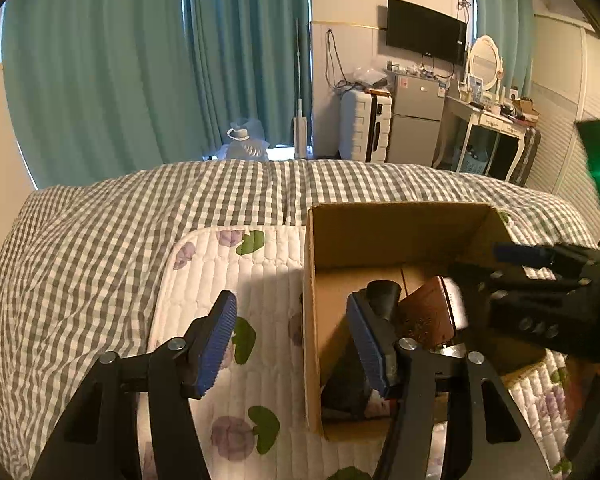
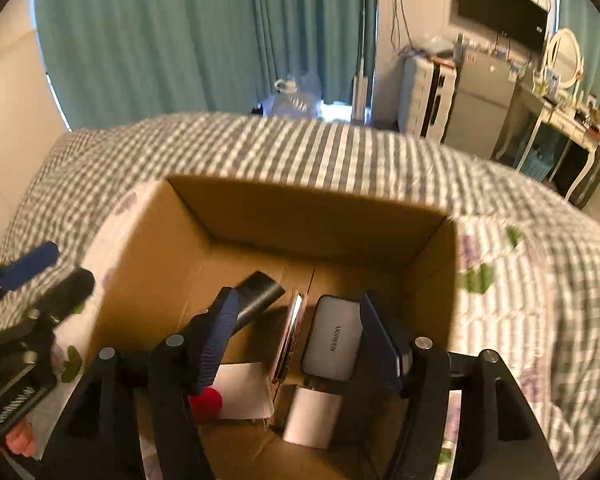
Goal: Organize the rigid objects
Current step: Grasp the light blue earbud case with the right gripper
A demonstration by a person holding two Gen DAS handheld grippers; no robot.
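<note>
An open cardboard box (image 1: 340, 232) (image 2: 148, 264) sits on a white quilted mat with a flower print (image 1: 228, 272) on the bed. Inside lie a black tube (image 2: 260, 292), a thin pink-edged flat item (image 2: 290, 336), a grey UGREEN charger (image 2: 332, 340), a white block (image 2: 312, 420), a white card (image 2: 244, 390) and a small red piece (image 2: 206, 402). In the left wrist view a brown wallet-like item (image 1: 428, 312) shows in the box. My left gripper (image 1: 296, 344) is open and empty, straddling the box's left wall. My right gripper (image 2: 296, 344) is open above the box's contents, holding nothing.
The bed has a grey checked cover (image 1: 100, 248). Beyond it are teal curtains (image 1: 100, 60), a water jug (image 1: 246, 144), a white suitcase (image 1: 364, 126), a small fridge (image 1: 418, 120), a wall TV (image 1: 426, 30) and a dressing table with a mirror (image 1: 484, 100).
</note>
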